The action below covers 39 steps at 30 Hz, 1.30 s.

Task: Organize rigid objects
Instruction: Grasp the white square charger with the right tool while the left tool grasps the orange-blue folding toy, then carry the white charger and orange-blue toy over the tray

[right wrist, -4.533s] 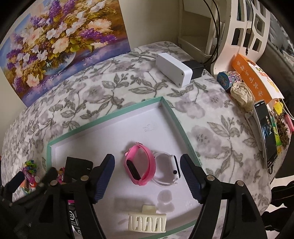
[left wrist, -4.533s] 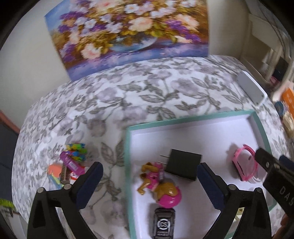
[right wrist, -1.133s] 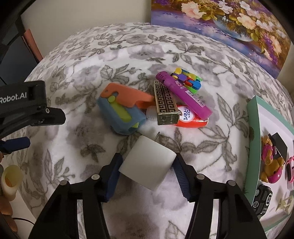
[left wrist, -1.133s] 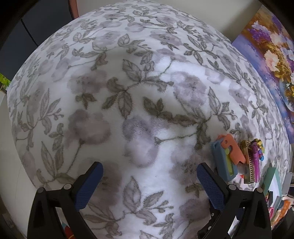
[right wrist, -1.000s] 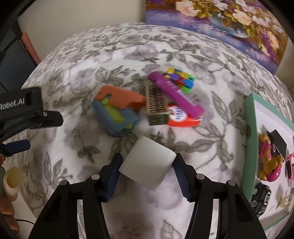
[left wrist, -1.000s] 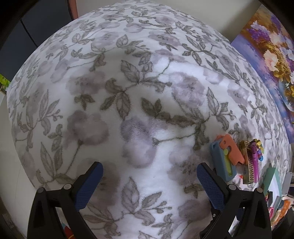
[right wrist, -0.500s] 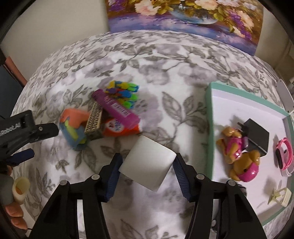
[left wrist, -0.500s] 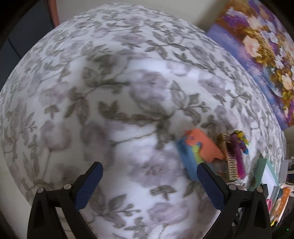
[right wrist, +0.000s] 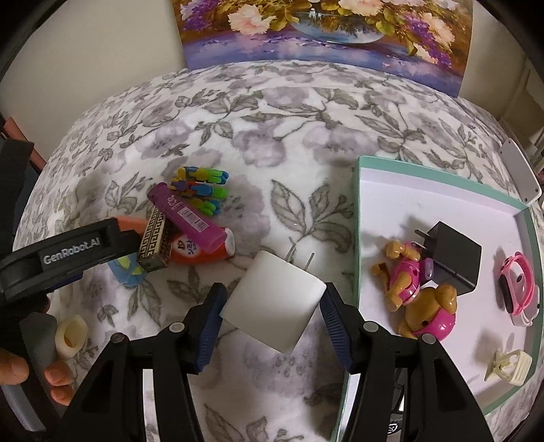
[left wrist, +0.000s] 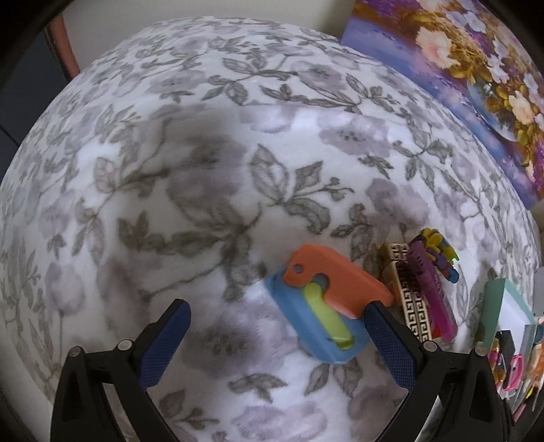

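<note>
White square plug charger (right wrist: 275,302) sits between the right gripper (right wrist: 272,306) fingers, above the floral fleece blanket (right wrist: 289,142). Left of it, a pile: orange tube (right wrist: 204,251) under a purple flat stick (right wrist: 185,214), gold-patterned rectangular bar (right wrist: 154,243) leaning on them, multicoloured plastic clips (right wrist: 200,190) behind, blue-and-orange plastic block toy (left wrist: 323,306) furthest left. Left gripper (left wrist: 278,343) hangs over that toy, fingers spread. Right of the charger: teal-rimmed white tray (right wrist: 442,193) holding a black plug adapter (right wrist: 452,258), pink-and-tan toy dog (right wrist: 418,292) just left of it, pink wristband watch (right wrist: 516,285) right, cream hair claw (right wrist: 510,367) front right. Flower painting (right wrist: 323,30) stands behind the blanket.
</note>
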Motion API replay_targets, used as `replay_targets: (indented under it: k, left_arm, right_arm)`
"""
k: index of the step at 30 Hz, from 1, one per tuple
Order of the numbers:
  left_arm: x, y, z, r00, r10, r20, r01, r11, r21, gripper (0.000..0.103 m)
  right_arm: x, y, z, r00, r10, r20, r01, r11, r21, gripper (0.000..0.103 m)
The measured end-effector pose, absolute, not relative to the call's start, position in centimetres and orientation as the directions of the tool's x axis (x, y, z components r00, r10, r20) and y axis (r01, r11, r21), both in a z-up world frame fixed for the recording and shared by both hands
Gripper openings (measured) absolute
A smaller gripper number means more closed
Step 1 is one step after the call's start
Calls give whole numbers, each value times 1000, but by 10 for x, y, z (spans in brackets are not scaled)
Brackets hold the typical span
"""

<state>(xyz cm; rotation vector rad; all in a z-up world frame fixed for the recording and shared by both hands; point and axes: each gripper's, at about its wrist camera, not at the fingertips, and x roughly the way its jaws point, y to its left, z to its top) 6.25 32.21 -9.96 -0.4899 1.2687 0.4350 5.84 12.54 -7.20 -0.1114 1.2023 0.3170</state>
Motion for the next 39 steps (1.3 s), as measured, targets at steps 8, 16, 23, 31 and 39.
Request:
replay_targets:
  k: [8, 16, 23, 31, 39]
  left_arm:
    - [83, 317, -113, 226, 70, -972, -555, 829, -69, 101]
    - [78, 306, -103, 249, 82, -965, -516, 855, -60, 62]
    - [63, 317, -99, 259, 55, -964, -531, 842, -95, 57]
    - [46, 318, -77, 302, 45, -952, -536, 834, -131, 52]
    - [36, 313, -34, 375, 83, -923, -530, 836, -140, 52]
  right_arm:
    - [61, 123, -75, 313, 176, -933, -288, 954, 84, 58]
    - [60, 123, -75, 309, 173, -935, -291, 953, 81, 58]
    - [60, 119, -70, 315, 180, -932, -286, 954, 88, 58]
    - [58, 114, -55, 338, 201, -919, -287, 952, 103, 58]
    - [60, 100, -37, 366, 220, -904, -269, 955, 123, 58]
